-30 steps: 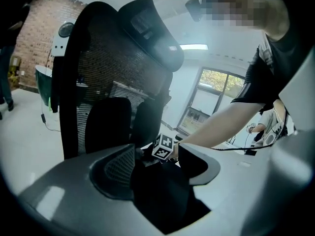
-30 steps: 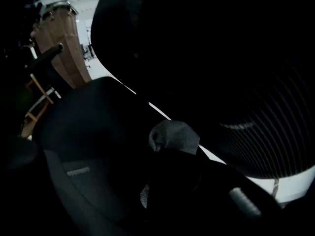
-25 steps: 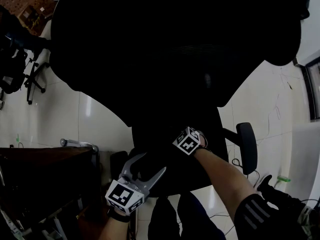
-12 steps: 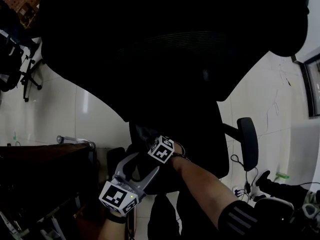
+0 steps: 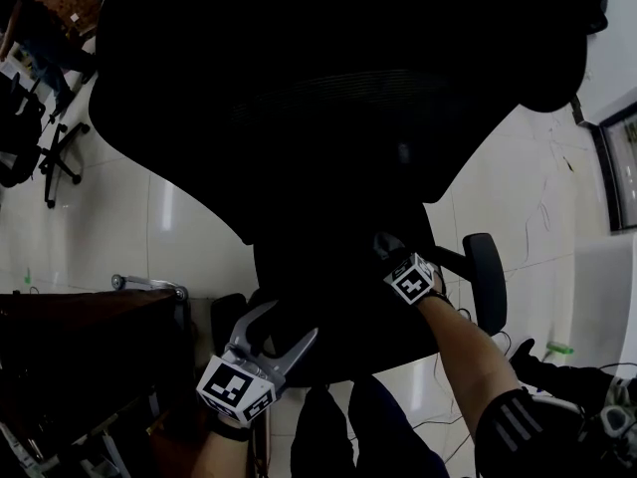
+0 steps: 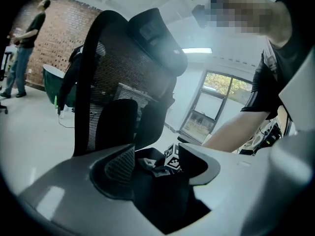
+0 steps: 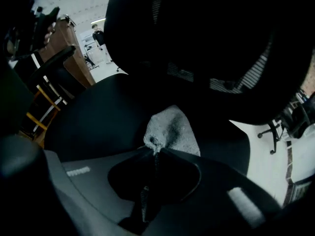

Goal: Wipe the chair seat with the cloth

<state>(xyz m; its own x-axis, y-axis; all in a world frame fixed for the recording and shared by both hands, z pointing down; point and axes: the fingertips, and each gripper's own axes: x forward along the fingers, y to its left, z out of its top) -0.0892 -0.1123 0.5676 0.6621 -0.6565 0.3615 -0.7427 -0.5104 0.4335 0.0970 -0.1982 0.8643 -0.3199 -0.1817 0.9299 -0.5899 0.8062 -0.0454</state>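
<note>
Cloth (image 7: 172, 129) | clamped in right hand-held gripper (image 7: 156, 152) | on chair seat (image 7: 98, 117)

Grey cloth (image 7: 170, 129), blk chair seat (image 7: 93, 122) (blk mesh backrest (image 6: 110, 63)).

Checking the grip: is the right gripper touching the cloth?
Touching. The right gripper view shows the right gripper shut on the cloth, pinching its bunched corner.

The right gripper (image 7: 153, 154) has its jaws pinched on a grey cloth (image 7: 171, 131) lying on the black chair seat (image 7: 98, 117).
</note>
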